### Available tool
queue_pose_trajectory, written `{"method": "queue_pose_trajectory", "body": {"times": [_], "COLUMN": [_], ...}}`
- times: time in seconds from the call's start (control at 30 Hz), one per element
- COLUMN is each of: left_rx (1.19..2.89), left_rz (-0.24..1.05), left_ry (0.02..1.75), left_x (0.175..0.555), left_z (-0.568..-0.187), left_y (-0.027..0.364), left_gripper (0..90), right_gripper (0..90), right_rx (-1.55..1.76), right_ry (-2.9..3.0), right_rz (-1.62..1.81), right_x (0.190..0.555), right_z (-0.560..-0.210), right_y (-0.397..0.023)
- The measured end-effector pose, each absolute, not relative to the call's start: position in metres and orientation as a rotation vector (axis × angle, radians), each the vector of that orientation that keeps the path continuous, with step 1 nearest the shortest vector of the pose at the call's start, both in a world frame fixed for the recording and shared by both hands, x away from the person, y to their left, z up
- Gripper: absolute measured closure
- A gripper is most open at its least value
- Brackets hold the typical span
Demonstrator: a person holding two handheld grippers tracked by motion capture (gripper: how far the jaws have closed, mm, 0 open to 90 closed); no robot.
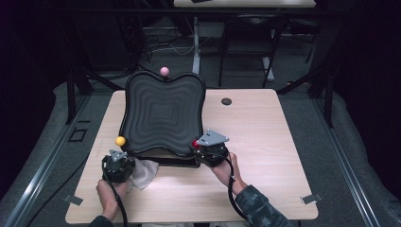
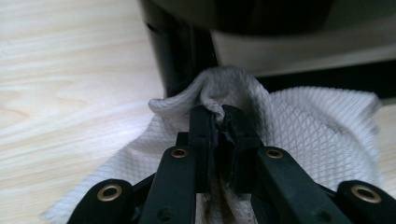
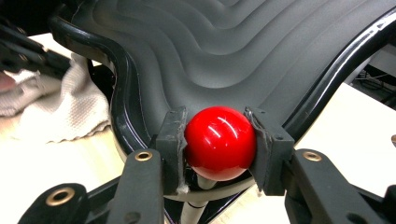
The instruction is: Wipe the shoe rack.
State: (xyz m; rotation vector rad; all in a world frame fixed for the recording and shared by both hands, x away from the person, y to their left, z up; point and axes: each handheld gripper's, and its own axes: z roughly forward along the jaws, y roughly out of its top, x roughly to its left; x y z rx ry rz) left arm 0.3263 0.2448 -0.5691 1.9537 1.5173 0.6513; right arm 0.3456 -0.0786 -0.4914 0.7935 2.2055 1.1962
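A black ridged tray [image 1: 163, 113] with a wavy rim stands on a stand near the middle of the counter [image 1: 265, 142], tilted so its far edge sits higher than its near edge. Three ball knobs stand at its rim: a pink one [image 1: 164, 71] at the far edge, a yellow one [image 1: 120, 140] at the near left corner and a red ball knob [image 1: 195, 143] at the near right corner.

The right hand-held gripper [image 3: 220, 142] is clamped on the red ball knob, one pad pressed against each side of it, just in front of the tray's glossy rim. The left hand-held gripper [image 2: 219, 122] is pinched tight on a bunched fold of a white cloth [image 2: 322, 135]; the cloth lies on the counter at the tray's near left corner, just beside the black base of the stand [image 2: 180, 56].

A small dark round disc [image 1: 226, 101] lies on the counter towards the far right corner, well apart from the tray.
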Motion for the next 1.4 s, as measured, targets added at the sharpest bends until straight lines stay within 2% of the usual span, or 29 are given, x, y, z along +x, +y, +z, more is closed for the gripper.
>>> {"method": "queue_pose_trajectory", "body": {"times": [0.3,0.57,0.77,0.9,0.97,1.0,1.4], "left_rx": [1.889,1.774,1.757,1.765,1.776,1.779,1.751], "left_rz": [0.583,0.633,0.671,0.687,0.691,0.692,0.687], "left_ry": [1.555,1.630,1.612,1.584,1.572,1.567,1.545], "left_x": [0.322,0.311,0.307,0.307,0.308,0.308,0.305], "left_z": [-0.557,-0.542,-0.534,-0.530,-0.529,-0.529,-0.525], "left_y": [0.270,0.305,0.308,0.304,0.303,0.302,0.306], "left_gripper": [82.3,82.3,82.4,82.3,82.3,82.3,82.3], "right_gripper": [60.3,60.1,59.9,53.5,53.7,59.5,60.6], "right_rx": [0.784,0.789,0.801,0.837,0.837,0.854,0.781], "right_ry": [2.215,2.220,2.207,2.159,2.151,2.137,2.211], "right_rz": [1.218,1.219,1.214,1.181,1.173,1.153,1.162], "right_x": [0.347,0.347,0.346,0.342,0.341,0.340,0.350], "right_z": [-0.491,-0.491,-0.490,-0.492,-0.492,-0.492,-0.489], "right_y": [-0.079,-0.081,-0.082,-0.077,-0.077,-0.077,-0.098]}}
